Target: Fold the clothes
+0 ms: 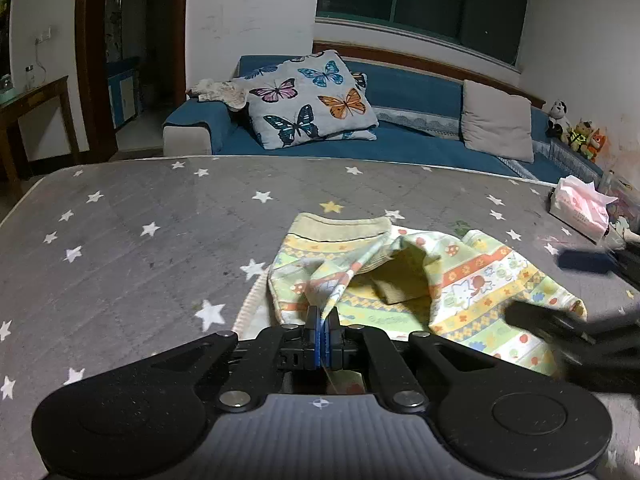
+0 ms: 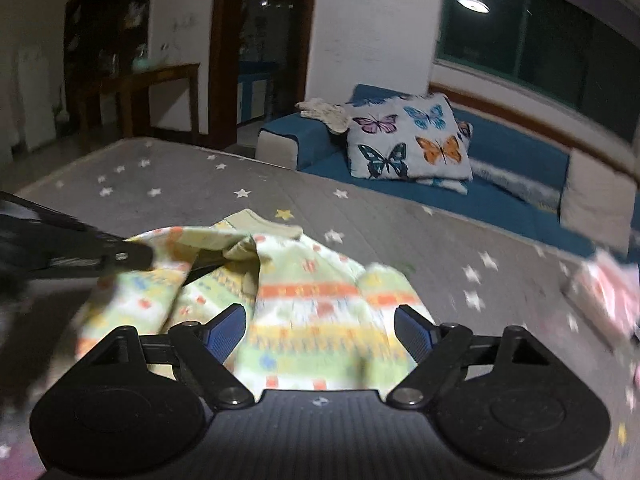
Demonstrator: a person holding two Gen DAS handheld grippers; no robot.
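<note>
The left gripper (image 1: 322,322) pinches the little shirt (image 1: 472,276) edge tight to lift it; the right gripper (image 2: 319,330) waits wide open over it

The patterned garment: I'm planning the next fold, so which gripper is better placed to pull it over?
Left. The left gripper is already shut on a fold of the patterned garment; the right gripper stands open, gripping nothing.

The right wrist view is smeared by motion blur — the print on the garment (image 2: 308,304) cannot be made out, and a pink thing (image 2: 612,296) at the right edge is unreadable. In the left wrist view the right gripper (image 1: 576,292) is a dark blur, cut off by the right edge — the cloth beneath it is hidden.
</note>
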